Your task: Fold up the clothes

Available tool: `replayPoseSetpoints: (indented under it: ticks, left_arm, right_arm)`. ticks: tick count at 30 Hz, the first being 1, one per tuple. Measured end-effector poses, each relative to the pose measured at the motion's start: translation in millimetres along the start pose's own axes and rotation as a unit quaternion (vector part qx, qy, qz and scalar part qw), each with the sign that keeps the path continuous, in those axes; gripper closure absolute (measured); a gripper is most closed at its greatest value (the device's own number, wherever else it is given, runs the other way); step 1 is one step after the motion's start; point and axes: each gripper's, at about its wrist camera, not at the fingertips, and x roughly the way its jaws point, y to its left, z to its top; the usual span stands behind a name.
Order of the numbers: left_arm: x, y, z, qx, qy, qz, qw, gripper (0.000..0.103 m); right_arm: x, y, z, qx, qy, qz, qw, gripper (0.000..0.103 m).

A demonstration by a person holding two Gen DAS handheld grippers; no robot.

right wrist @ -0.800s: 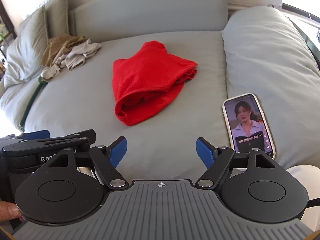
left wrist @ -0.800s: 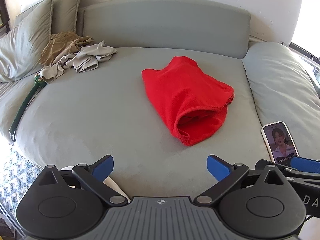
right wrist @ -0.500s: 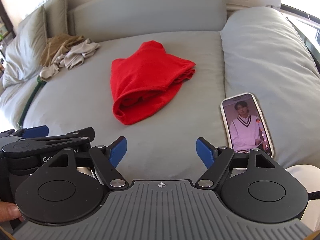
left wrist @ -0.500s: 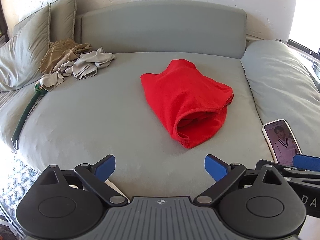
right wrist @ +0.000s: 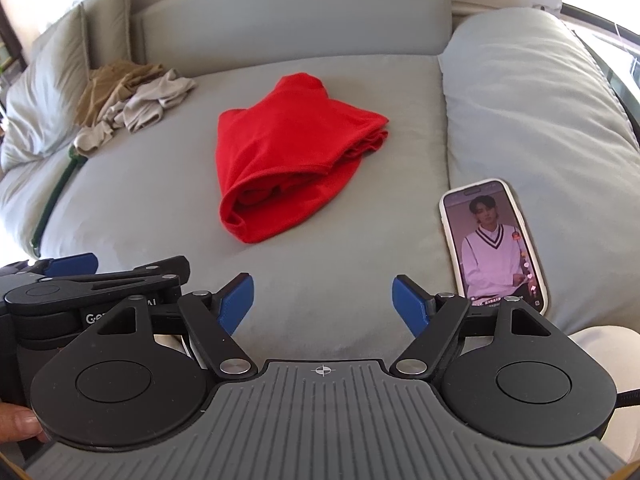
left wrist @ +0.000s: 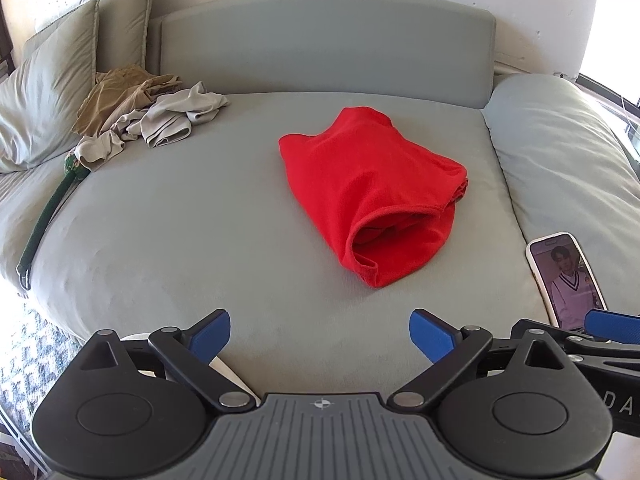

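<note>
A folded red garment lies in the middle of the grey bed; it also shows in the right wrist view. A pile of beige and tan clothes lies at the back left, also in the right wrist view. My left gripper is open and empty, near the bed's front edge, well short of the red garment. My right gripper is open and empty, beside the left one, also short of the garment.
A phone with its screen lit lies on the bed at the right, by a large grey cushion. Pillows lean at the back left. A dark green strap lies along the left edge. A headboard stands behind.
Both grippers have drifted slightly, so the red garment sits a little differently in view. The phone's picture has changed. Both grippers stay open and empty.
</note>
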Motion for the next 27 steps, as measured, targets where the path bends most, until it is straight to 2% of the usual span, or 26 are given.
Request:
replayPoseSetpoints:
  ticks: [27]
  left_arm:
    - [1.2, 3.2, 2.4, 0.000, 0.007, 0.000, 1.0000, 0.007]
  right_arm:
    - [1.0, -1.1, 3.7, 0.004, 0.008, 0.002, 1.000, 0.025]
